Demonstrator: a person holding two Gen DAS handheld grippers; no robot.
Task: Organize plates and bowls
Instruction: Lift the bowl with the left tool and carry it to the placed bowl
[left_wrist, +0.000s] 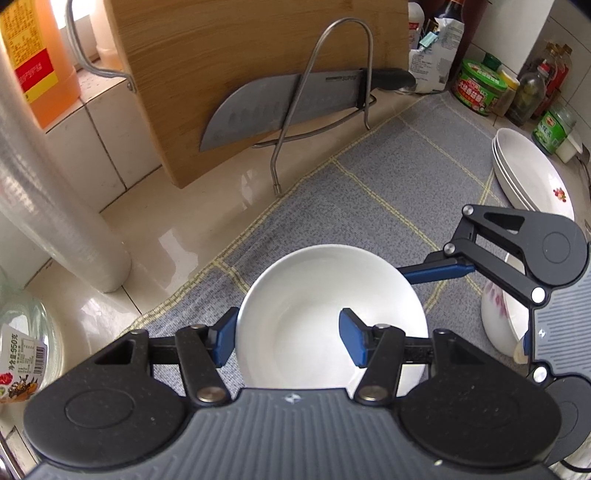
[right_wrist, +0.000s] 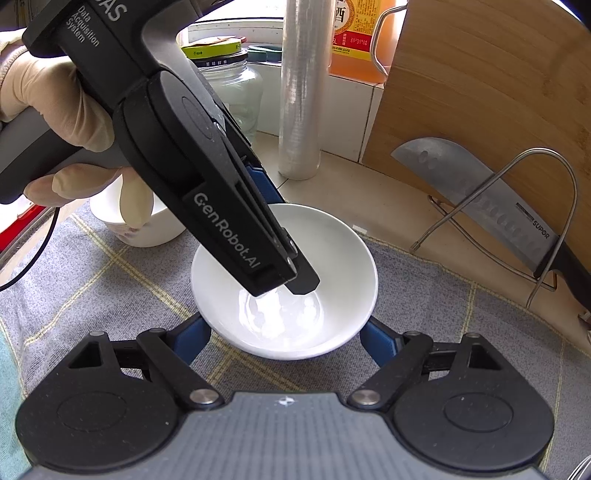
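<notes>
While the white bowl sits on the grey cloth, both claws crowd around it.

Bowl: the white bowl (left_wrist: 332, 317) rests upright on the grey checked cloth (left_wrist: 388, 177), near the cloth's edge facing the cutting board.

Left claw: the left gripper (left_wrist: 290, 338) pinches the bowl's near wall, one blue pad outside the rim and the other inside; its jaws are drawn in as far as the wall allows.

Right claw: the right gripper (right_wrist: 284, 341) is spread, a blue finger on either side of the bowl's lower wall; I cannot tell whether the pads touch it.

Hand: a gloved hand (right_wrist: 55, 110) holds the left gripper's handle, whose black body slants across the bowl and hides part of its inside in the right wrist view.

Beside the bowl: a floral bowl (left_wrist: 498, 314) sits behind the right gripper; a small white cup (right_wrist: 147, 225) stands on the cloth below the gloved fingers.

Farther off: stacked white plates (left_wrist: 528, 173) lie at the cloth's far corner, with jars and bottles behind.

Counter edge: a wooden cutting board (left_wrist: 240, 66) leans upright, a cleaver (left_wrist: 280, 103) held against it by a wire rack (left_wrist: 325, 92); a roll of cling film (right_wrist: 301, 88) stands near the wall.
</notes>
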